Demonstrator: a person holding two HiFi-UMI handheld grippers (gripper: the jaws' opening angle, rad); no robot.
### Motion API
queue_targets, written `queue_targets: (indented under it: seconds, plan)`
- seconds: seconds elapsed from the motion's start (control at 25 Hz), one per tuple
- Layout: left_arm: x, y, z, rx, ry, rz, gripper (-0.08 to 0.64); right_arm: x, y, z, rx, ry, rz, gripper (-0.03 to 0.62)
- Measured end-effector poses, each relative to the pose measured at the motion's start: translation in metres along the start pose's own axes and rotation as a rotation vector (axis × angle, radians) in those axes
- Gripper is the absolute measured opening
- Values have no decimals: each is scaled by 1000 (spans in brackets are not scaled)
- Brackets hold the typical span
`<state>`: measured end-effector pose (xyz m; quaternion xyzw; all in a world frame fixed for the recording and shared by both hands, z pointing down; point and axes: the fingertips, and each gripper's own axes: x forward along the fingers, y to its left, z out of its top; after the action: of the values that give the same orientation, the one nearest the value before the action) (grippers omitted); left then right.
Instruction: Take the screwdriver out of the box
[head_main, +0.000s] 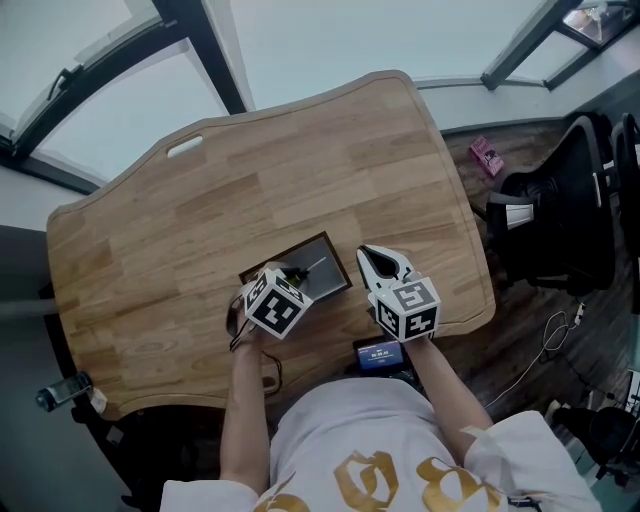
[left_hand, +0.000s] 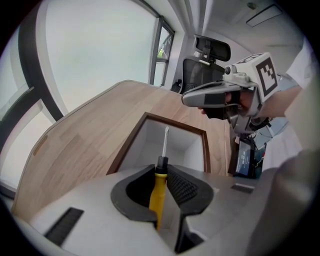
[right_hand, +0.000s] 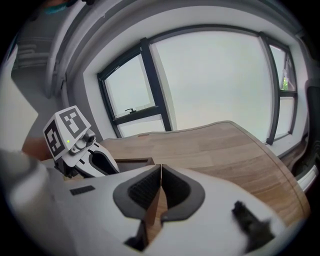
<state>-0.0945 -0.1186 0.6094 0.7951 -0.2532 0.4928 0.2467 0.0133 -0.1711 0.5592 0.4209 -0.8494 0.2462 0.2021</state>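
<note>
A screwdriver with a yellow handle and black collar is pinched between the pads of my left gripper, its thin metal shaft pointing out over the box. The box has a dark brown rim and white inside, and it lies open on the wooden table. In the head view my left gripper hangs over the box near the table's front edge. My right gripper hovers just right of the box with its jaws shut on nothing. It shows as the right gripper and the closed right gripper.
A small device with a blue screen sits at the table's near edge by the person's body. A black office chair stands to the right, and a pink object lies on the floor. Windows run behind the table's far edge.
</note>
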Motion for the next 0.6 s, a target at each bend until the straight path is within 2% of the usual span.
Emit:
queue_targets:
  seconds: [0.24, 0.6]
  plan:
    - [-16, 6, 5, -65, -101, 61, 80, -15, 6, 26, -38, -86, -32, 32]
    - [-46, 14, 22, -149, -296, 152, 80, -27, 14, 37, -59, -120, -44, 32]
